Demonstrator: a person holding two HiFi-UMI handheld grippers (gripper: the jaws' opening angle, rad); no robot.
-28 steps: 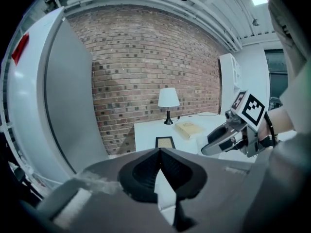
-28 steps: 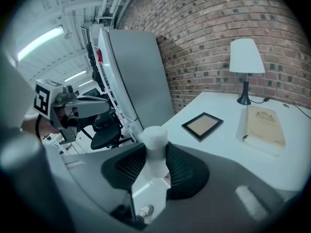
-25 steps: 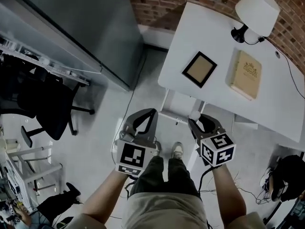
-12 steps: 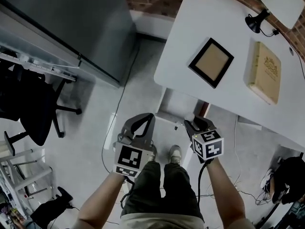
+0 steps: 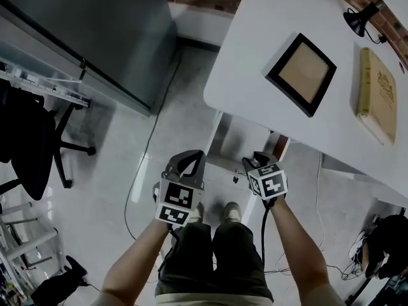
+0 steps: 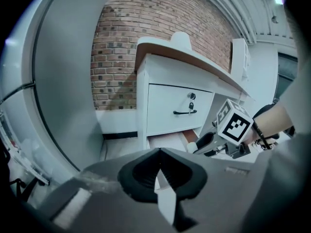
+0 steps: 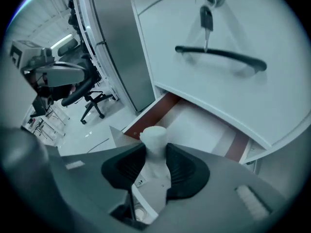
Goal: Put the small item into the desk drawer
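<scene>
My right gripper (image 7: 155, 153) is shut on a small white item (image 7: 154, 138) with a rounded top that stands up between the pads. It hovers just in front of the open lower drawer (image 7: 204, 115) of the white desk (image 5: 255, 56). The upper drawer, with a black handle (image 7: 221, 57) and a key (image 7: 206, 18), is closed. In the head view the right gripper (image 5: 255, 160) is at the drawer's (image 5: 239, 139) front edge and my left gripper (image 5: 195, 158) is beside it to the left. The left gripper (image 6: 159, 152) is shut and holds nothing.
On the desk top lie a black picture frame (image 5: 301, 74) and a tan book (image 5: 377, 94), with a lamp base (image 5: 358, 19) behind. A grey cabinet (image 5: 95, 37) stands to the left, next to a black office chair (image 5: 35, 152). A cable (image 5: 148, 152) runs across the floor.
Both grippers have moved forward toward the desk and the view has closed in on it. The right gripper, with the white item, now reaches the open drawer's front.
</scene>
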